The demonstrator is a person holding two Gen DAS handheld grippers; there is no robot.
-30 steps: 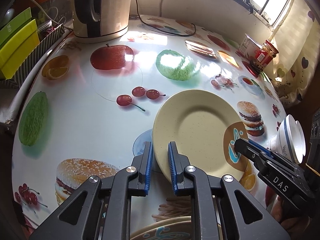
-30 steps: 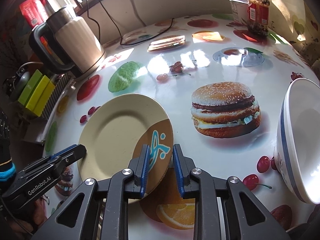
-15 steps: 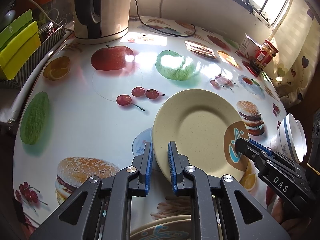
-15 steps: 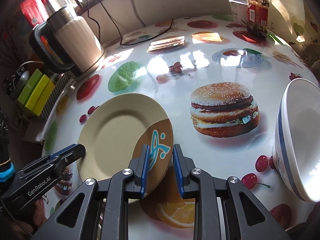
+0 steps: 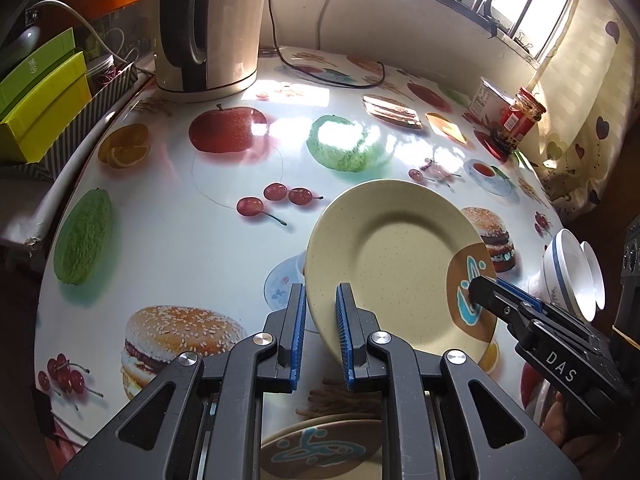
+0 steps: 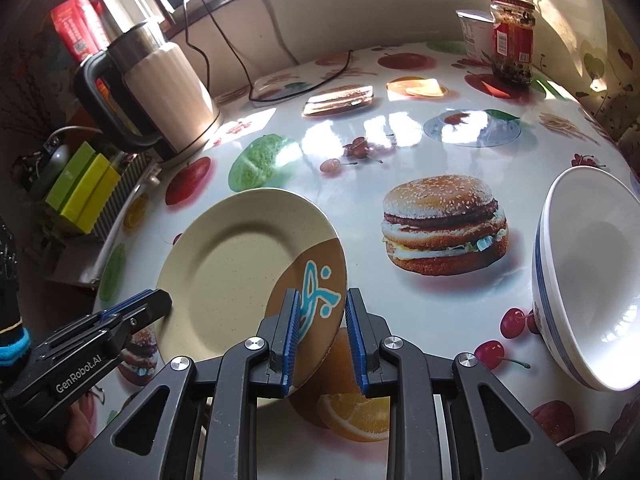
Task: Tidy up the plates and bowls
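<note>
A cream plate [image 5: 392, 264] with a brown patch and a blue motif hangs tilted above the printed table [image 5: 180, 232], held from both sides. My left gripper [image 5: 320, 332] is shut on its plain left rim. My right gripper [image 6: 320, 336] is shut on the rim at the brown patch of the plate [image 6: 240, 272]. Each gripper shows in the other's view: the right gripper [image 5: 480, 292] and the left gripper [image 6: 136, 308]. A second plate [image 5: 320, 448] with the same motif lies on the table under my left gripper. White bowls with blue rims [image 5: 572, 276] stand stacked at the right, the top bowl [image 6: 592, 280] close to my right gripper.
A cream electric kettle [image 5: 208, 28] with its cord stands at the back left. A red-labelled jar [image 5: 520, 120] and a white tub [image 5: 486, 100] sit at the back right. Yellow-green boxes [image 5: 44, 100] stand in a striped holder off the table's left edge.
</note>
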